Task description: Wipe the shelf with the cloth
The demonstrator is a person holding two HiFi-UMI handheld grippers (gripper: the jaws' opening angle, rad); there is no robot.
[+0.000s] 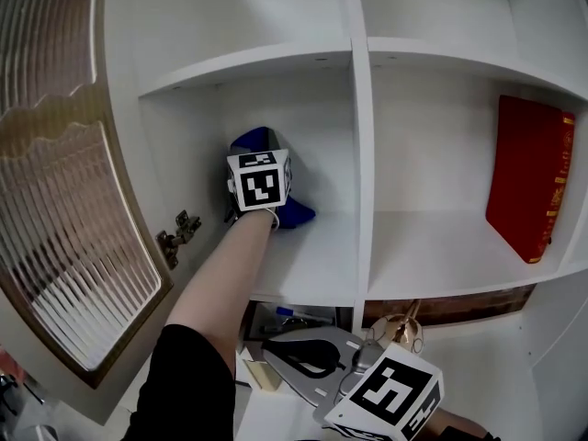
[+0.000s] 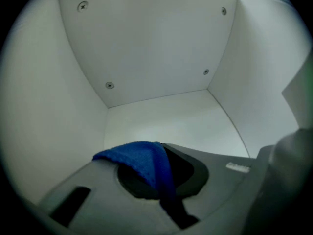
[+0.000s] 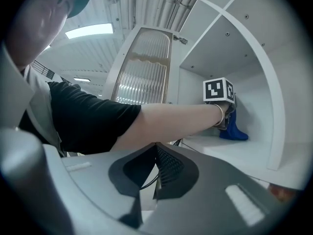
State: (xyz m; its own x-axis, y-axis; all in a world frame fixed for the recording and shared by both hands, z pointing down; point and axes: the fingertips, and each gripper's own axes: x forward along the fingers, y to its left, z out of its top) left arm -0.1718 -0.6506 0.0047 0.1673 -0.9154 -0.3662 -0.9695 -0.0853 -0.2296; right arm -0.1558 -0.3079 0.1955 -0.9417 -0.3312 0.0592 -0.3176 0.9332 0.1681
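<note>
A blue cloth (image 1: 296, 212) sits deep in the left compartment of the white shelf (image 1: 317, 260), near its back wall. My left gripper (image 1: 265, 159) reaches in there behind its marker cube, with a bare forearm stretched to it. Seen from the left gripper view, the left gripper (image 2: 164, 153) is shut on the blue cloth (image 2: 142, 159), a fold of which bunches up over the closed jaws above the shelf floor (image 2: 176, 121). My right gripper (image 1: 317, 361) hangs low in front of the shelf. In its own view the right gripper (image 3: 155, 153) is shut on nothing, and the cloth (image 3: 234, 129) shows far off.
A red book (image 1: 531, 177) leans in the right compartment, beyond the vertical divider (image 1: 364, 154). The ribbed-glass cabinet door (image 1: 69, 228) stands open at left, its hinge (image 1: 179, 232) on the side wall. Small clutter (image 1: 294, 318) and a brass object (image 1: 401, 329) lie below the shelf.
</note>
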